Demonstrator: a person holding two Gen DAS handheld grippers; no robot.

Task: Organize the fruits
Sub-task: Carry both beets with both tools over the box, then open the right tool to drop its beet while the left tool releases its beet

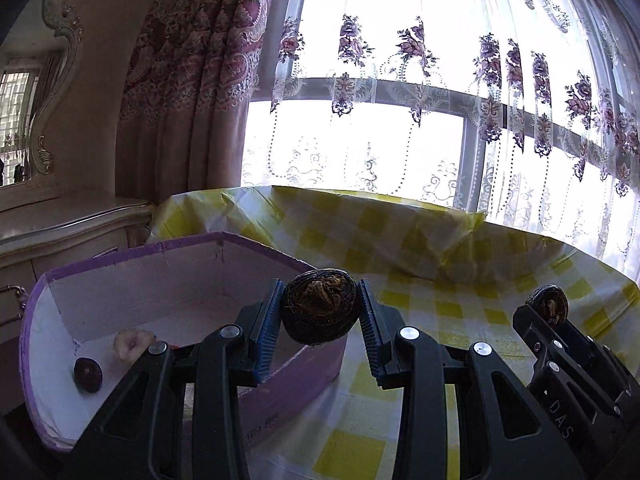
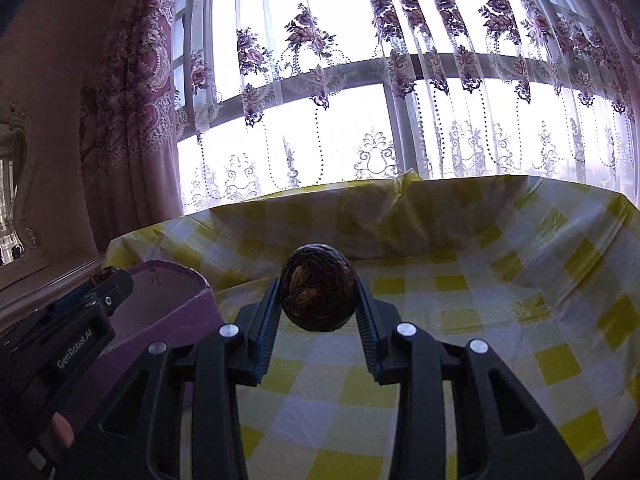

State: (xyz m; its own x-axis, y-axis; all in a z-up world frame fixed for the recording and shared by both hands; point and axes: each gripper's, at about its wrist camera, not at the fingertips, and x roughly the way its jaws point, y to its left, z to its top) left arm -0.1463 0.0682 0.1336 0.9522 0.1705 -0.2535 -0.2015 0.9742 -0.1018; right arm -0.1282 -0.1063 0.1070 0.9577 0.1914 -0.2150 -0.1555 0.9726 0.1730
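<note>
left gripper (image 1: 319, 307): clamped on dark round fruit (image 1: 319, 307), held over purple box (image 1: 280, 376) rim | right gripper (image 2: 318, 290): clamped on second dark fruit (image 2: 318, 287), above checked tablecloth (image 2: 480, 320)

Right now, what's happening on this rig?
A person is sorting fruit with two handheld grippers. The left gripper holds a dark round fruit over the near rim of the purple box. The right gripper holds a second dark fruit above the checked tablecloth, right of the box. Two pieces already lie inside: a small dark one and a pale one.
</note>
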